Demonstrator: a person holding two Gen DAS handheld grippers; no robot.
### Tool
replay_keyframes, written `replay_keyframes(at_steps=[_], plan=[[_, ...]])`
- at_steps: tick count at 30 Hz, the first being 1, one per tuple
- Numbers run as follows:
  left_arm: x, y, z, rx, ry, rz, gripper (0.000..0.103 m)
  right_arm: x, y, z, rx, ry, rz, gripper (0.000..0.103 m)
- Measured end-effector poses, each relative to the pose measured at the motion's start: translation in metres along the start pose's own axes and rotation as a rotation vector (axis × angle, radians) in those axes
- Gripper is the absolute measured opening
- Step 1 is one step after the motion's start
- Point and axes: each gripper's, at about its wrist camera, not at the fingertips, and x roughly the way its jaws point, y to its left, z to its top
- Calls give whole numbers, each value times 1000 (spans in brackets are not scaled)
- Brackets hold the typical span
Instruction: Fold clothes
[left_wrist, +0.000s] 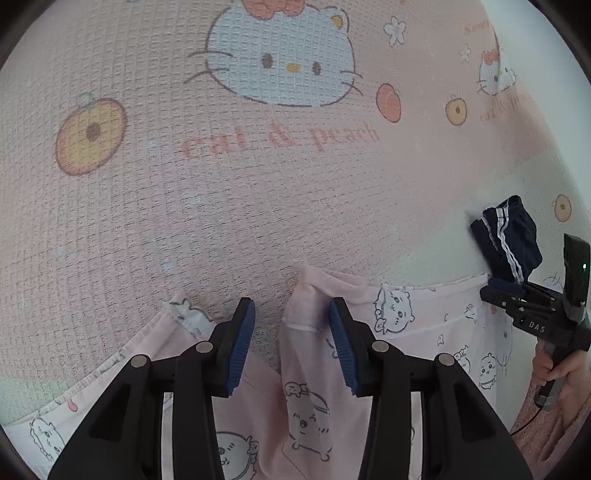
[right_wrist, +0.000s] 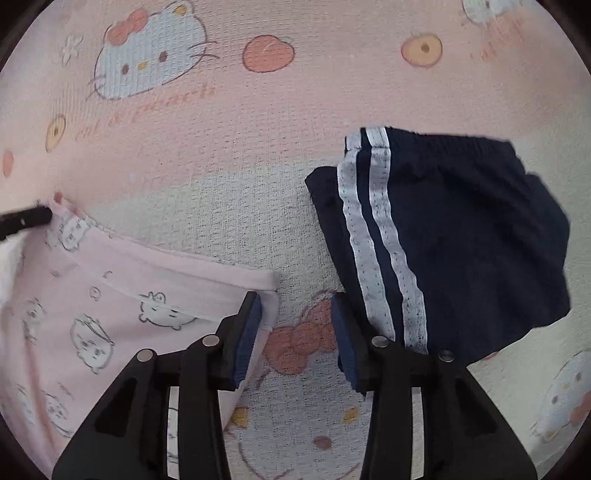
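between the two fingers of the left gripper (left_wrist: 291, 332) a bunched fold of the pink garment (left_wrist: 424, 325) stands up. the fingers are apart, and i cannot tell if a pad already touches the cloth. this garment has small printed animals and lies spread under the gripper and to both sides, with wrinkles near the middle and one edge going off to the lower left.

over on the right side, the right gripper (right_wrist: 295, 332) has its fingers apart too, with nothing held between them. its one finger is just above the corner of the pink garment, and the other finger is beside the striped edge of the dark shorts (right_wrist: 461, 236). between the fingers only the bed cover (right_wrist: 236, 133) shows. a hand (left_wrist: 554, 373) of the person holds the handle of this gripper at the edge of the left view.

a little farther, the dark shorts with two white stripes lie in a compact shape, with the waistband on top, apart from the pink garment. they look already folded, but whether the task made them so i cannot say.

beyond both clothes the pink cover with cat and peach prints goes to the far side.

as i judge it, the shorts need nothing more, and the pink garment is not folded now: it is loose and partly bunched, so it remains to be folded.
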Motion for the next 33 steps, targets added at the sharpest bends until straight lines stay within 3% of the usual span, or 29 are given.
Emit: replay_keyframes(at_steps=[1, 3, 4, 6, 7, 10, 13, 15, 19, 21, 22, 23, 27, 29, 31, 33], plan=[[2, -3, 2, 18, 7, -1, 42, 0, -2, -1, 12, 4, 12, 45], [6, -11, 9, 33, 26, 15, 18, 1, -5, -2, 36, 12, 37, 47], [8, -14, 12, 28, 31, 20, 11, 2, -4, -2, 35, 18, 54, 47], [3, -23, 14, 41, 0, 21, 10, 5, 11, -5, -33, 35, 99, 40], [-3, -25, 14, 49, -20, 24, 10, 6, 21, -7, -76, 31, 82, 30], [-17, -23, 12, 54, -67, 32, 10, 5, 38, -10, -130, 5, 21, 17], [-4, -16, 17, 27, -57, 40, 11, 9, 35, -4, -118, -12, -19, 14], [11, -5, 20, -15, 5, 27, 14, 12, 36, -2, -123, -15, -54, 15], [-34, 17, 20, -144, -121, -19, 19, 5, 14, -7, -79, -21, -40, 20], [-72, 31, 9, -170, -186, 10, 32, -4, 9, -8, -47, -35, -16, 23], [-89, 38, 3, -184, -208, 36, 49, -13, 6, -8, -39, -51, -13, 24], [-99, 47, -7, -197, -187, 103, 51, -22, 3, -8, -32, -66, -9, 25], [-127, 79, -61, -207, -110, 294, 51, -48, 35, -1, -62, -116, -25, 31], [-138, 96, -90, -242, -99, 405, 51, -42, 69, 24, -103, -134, -49, 32], [-149, 124, -119, -345, -107, 439, 51, -58, 98, 18, -184, -130, 30, 38], [-157, 153, -145, -459, -115, 447, 51, -53, 142, 11, -291, -83, 114, 38]])
